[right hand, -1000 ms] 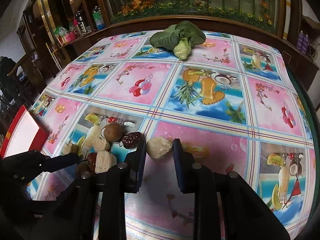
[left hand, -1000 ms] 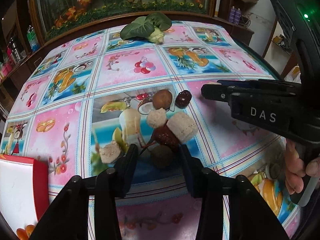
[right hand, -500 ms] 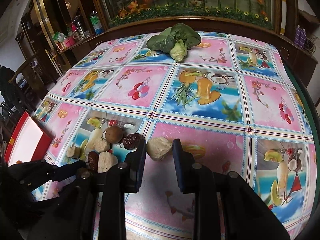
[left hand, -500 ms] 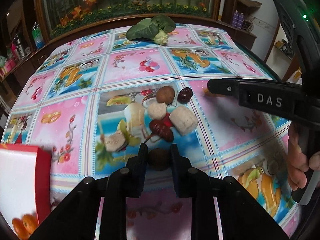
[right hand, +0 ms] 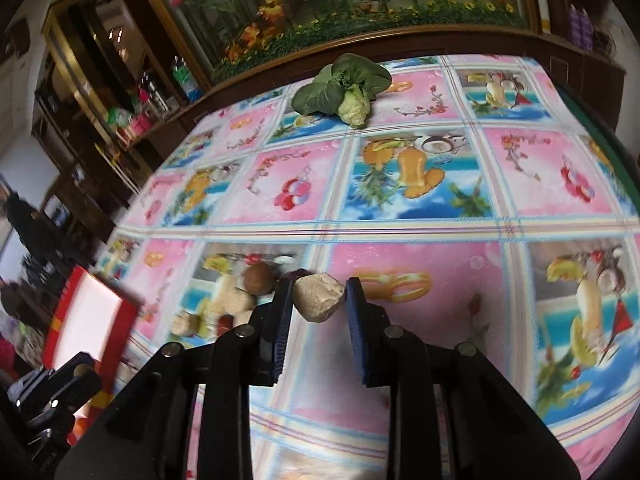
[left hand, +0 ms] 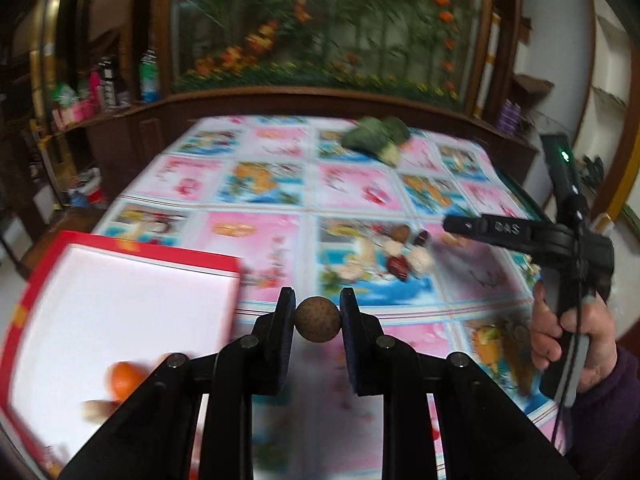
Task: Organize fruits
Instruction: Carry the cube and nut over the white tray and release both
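Note:
My left gripper (left hand: pixel 318 316) is shut on a round brown fruit (left hand: pixel 318 319) and holds it above the table, beside the red box with a white inside (left hand: pixel 120 300). An orange fruit (left hand: pixel 124 380) lies in the box's near corner. My right gripper (right hand: pixel 318 300) is shut on a pale beige chunk (right hand: pixel 319 297), lifted off the cloth. The pile of brown, dark red and beige pieces lies on the tablecloth (left hand: pixel 400 252), and in the right wrist view (right hand: pixel 236 300) it is just left of the right gripper. The right gripper also shows in the left wrist view (left hand: pixel 452 224).
A leafy green vegetable (right hand: pixel 344 88) lies at the table's far side. The red box (right hand: pixel 88 320) sits at the table's left edge. A dark wooden cabinet with a flower panel (right hand: pixel 320 12) stands behind the table. Shelves with bottles (right hand: pixel 152 96) are on the left.
My left gripper closed on the round brown fruit, lifted it and swung left toward the red box. My right gripper closed on the beige chunk and raised it.

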`<state>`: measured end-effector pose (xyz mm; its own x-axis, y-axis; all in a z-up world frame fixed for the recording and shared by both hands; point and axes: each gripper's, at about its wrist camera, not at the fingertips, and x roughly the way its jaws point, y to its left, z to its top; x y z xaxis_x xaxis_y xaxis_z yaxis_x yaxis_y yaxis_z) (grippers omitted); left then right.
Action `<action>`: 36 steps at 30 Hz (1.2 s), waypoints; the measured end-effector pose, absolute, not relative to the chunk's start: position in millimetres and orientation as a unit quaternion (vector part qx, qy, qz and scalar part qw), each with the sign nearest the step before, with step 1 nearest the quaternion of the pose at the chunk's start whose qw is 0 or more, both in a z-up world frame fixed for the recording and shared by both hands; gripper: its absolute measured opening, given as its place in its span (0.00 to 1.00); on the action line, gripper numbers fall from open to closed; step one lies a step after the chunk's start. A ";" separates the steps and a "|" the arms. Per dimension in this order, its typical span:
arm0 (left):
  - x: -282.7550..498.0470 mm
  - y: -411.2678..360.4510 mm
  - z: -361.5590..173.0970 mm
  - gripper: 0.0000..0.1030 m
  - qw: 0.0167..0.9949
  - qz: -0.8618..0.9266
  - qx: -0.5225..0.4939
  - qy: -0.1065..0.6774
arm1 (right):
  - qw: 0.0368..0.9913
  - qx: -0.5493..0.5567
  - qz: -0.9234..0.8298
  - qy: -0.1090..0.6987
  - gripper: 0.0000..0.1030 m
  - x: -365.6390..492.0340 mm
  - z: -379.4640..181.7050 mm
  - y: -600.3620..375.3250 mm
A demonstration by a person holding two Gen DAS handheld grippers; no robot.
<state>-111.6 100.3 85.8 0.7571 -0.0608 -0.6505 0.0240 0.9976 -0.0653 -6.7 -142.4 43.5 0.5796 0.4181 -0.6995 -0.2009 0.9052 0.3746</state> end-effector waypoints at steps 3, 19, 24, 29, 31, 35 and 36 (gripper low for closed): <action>-123.1 121.6 96.0 0.21 0.943 0.002 -0.030 0.331 | 0.880 0.144 0.199 0.406 0.28 -19.2 53.3 -124.5; -162.0 231.1 84.3 0.21 0.933 0.138 -0.046 0.328 | 0.818 0.105 0.396 0.404 0.28 -101.0 66.5 53.5; -165.3 238.8 74.1 0.21 0.928 0.151 -0.049 0.338 | 0.809 0.064 0.422 0.405 0.28 -120.2 58.7 82.3; -168.0 241.4 69.6 0.21 0.927 0.156 -0.048 0.339 | 0.809 0.053 0.427 0.400 0.28 -126.1 55.0 76.2; -167.4 242.1 67.9 0.21 0.926 0.155 -0.049 0.341 | 0.808 0.056 0.426 0.404 0.28 -124.0 52.3 75.9; -169.2 243.9 67.0 0.21 0.925 0.155 -0.052 0.343 | 0.809 0.055 0.421 0.408 0.28 -123.6 50.6 74.7; -170.1 244.5 67.0 0.21 0.925 0.156 -0.052 0.343 | 0.810 0.055 0.419 0.407 0.28 -124.7 51.1 74.4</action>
